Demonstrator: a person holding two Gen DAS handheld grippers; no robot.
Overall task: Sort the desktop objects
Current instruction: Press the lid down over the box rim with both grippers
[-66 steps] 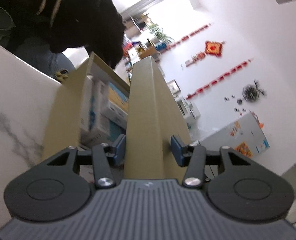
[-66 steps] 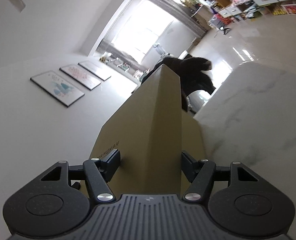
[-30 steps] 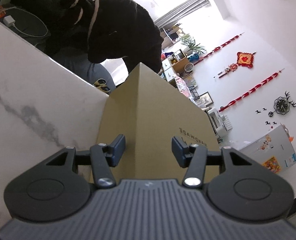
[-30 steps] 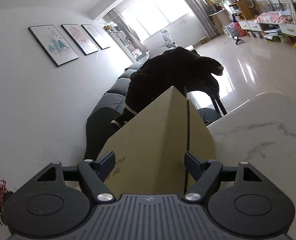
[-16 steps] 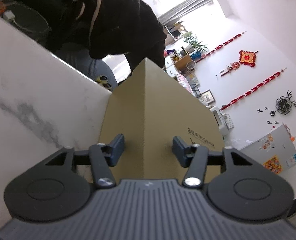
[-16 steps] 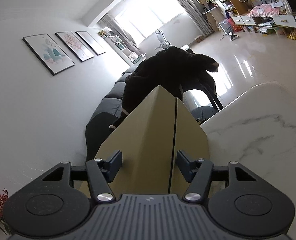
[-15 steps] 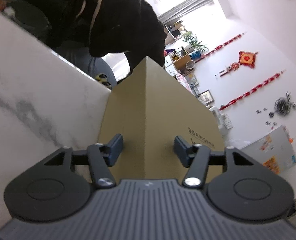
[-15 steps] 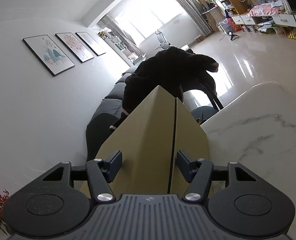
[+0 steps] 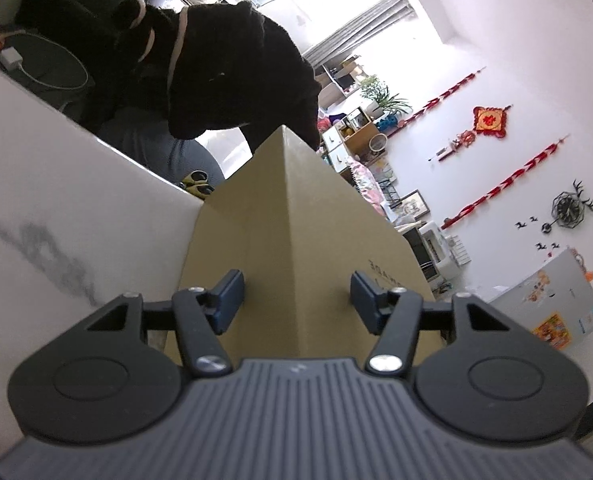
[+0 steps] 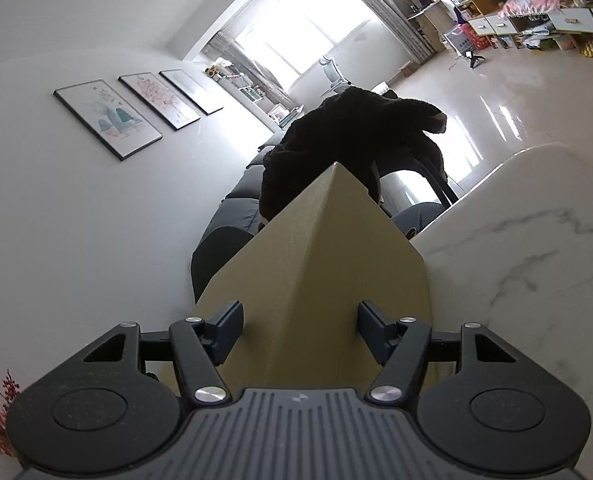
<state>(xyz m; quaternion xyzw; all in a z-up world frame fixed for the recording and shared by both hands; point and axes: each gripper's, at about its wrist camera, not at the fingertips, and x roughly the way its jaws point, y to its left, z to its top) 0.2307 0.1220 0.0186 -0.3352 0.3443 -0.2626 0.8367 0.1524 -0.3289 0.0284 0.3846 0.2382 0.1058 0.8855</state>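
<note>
A closed tan cardboard box [image 9: 296,220] stands on the white marble table [image 9: 56,200]. My left gripper [image 9: 297,294] straddles one upright corner of it, and both pads lie against the two faces beside that edge. In the right wrist view another corner of the box [image 10: 316,260] points at me. My right gripper [image 10: 299,320] straddles that corner, its jaws opening slightly with the pads still against the cardboard. The inside of the box is hidden.
A person in a dark fleece top [image 9: 224,68] bends over behind the box, also seen from the right [image 10: 356,136]. The marble table [image 10: 536,260] runs off to the right. A dark sofa [image 10: 224,220] stands beyond, and a charger with its cable [image 9: 10,56] lies at the far left.
Two seconds ago the left gripper pinched an open flap with packages visible inside; now the box is closed. Over the last second the left jaws widened, the right jaws narrowed, and both corners came more central.
</note>
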